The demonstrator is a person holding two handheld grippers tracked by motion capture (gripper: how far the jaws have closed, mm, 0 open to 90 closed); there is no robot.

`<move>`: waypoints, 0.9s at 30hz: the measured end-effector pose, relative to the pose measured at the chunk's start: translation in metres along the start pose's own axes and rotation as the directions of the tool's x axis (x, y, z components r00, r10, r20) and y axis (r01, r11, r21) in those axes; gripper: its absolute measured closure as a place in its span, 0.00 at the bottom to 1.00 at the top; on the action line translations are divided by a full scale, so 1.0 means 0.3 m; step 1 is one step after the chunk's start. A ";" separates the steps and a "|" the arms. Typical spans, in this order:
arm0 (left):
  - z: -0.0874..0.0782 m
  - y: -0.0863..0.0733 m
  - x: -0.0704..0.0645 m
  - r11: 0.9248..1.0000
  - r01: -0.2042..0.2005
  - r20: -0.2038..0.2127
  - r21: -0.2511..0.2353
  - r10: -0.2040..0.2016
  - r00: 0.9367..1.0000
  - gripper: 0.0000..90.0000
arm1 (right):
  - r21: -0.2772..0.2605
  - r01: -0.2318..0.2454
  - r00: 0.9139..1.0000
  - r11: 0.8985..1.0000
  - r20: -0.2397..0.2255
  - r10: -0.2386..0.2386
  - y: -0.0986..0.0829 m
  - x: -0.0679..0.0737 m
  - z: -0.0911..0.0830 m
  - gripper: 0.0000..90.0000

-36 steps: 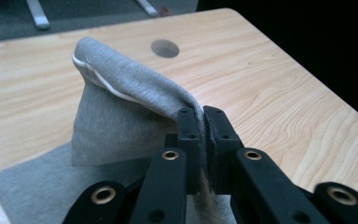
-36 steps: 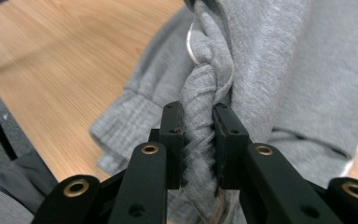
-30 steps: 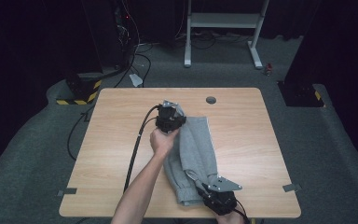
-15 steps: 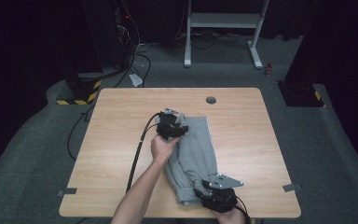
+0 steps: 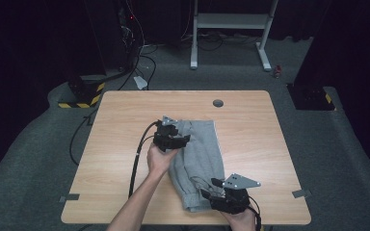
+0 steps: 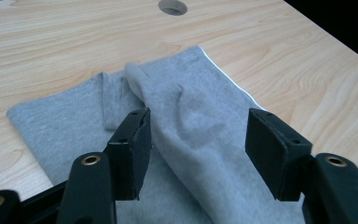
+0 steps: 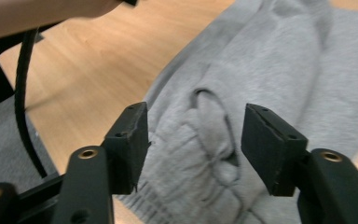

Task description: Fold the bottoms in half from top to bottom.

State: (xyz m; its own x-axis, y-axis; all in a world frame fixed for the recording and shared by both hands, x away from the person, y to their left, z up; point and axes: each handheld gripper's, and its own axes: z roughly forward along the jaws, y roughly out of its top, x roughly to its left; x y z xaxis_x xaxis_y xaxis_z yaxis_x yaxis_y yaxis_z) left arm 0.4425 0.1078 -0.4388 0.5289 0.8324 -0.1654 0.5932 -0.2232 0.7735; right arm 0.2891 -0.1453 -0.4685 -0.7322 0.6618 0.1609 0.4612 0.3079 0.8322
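A grey fleece garment (image 5: 200, 156) lies folded lengthwise on the wooden table (image 5: 125, 125), its ribbed waistband with a drawstring (image 7: 205, 154) at the near end. My left gripper (image 5: 184, 139) hovers over the garment's far left part, open, with a raised fold of cloth (image 6: 186, 116) between and below the jaws. My right gripper (image 5: 208, 193) is at the near end, open, jaws on either side of the waistband and a little above it. Neither gripper holds the cloth.
A round cable hole (image 5: 218, 103) is in the table beyond the garment. A black cable (image 5: 137, 159) trails from the left gripper off the near edge. The person's forearm (image 5: 139, 202) crosses the near left. A white frame (image 5: 231, 21) stands on the floor behind.
My left gripper has come back toward the near side over the garment's far left part. The right gripper has shifted slightly left at the waistband. Both stay open.
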 end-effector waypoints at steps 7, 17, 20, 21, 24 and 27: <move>-0.047 -0.109 -0.031 1.000 -0.018 -0.002 0.015 0.018 1.000 0.41 | -0.002 -0.028 0.999 1.000 0.025 0.028 -0.009 -0.047 -0.033 0.68; -0.140 -0.328 -0.133 0.999 -0.005 0.105 0.052 0.000 0.994 0.37 | 0.103 -0.022 0.996 0.994 0.092 0.012 -0.080 -0.099 -0.048 0.82; -0.171 -0.395 -0.165 0.999 0.021 0.121 0.043 -0.026 0.992 0.37 | 0.133 0.001 0.994 0.991 0.107 -0.015 -0.099 -0.095 -0.039 0.82; -0.180 -0.412 -0.172 0.999 0.025 0.121 0.040 -0.030 0.992 0.37 | 0.146 0.003 0.994 0.989 0.107 -0.019 -0.108 -0.092 -0.032 0.81; -0.204 -0.471 -0.209 0.999 0.044 0.138 0.029 -0.047 0.989 0.37 | 0.182 0.023 0.993 0.983 0.112 -0.044 -0.122 -0.084 -0.006 0.77; -0.206 -0.499 -0.254 0.999 0.027 0.159 0.034 -0.032 0.987 0.37 | 0.206 0.036 0.991 0.978 0.121 -0.062 -0.130 -0.069 0.021 0.76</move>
State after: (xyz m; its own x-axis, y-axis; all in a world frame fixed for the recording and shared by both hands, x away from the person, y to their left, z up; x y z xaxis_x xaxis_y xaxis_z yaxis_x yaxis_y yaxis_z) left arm 0.2759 0.1089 -0.5042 0.5992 0.7479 -0.2856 0.6276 -0.2172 0.7476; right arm 0.2896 -0.1667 -0.5076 -0.6934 0.7193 0.0431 0.5275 0.4660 0.7104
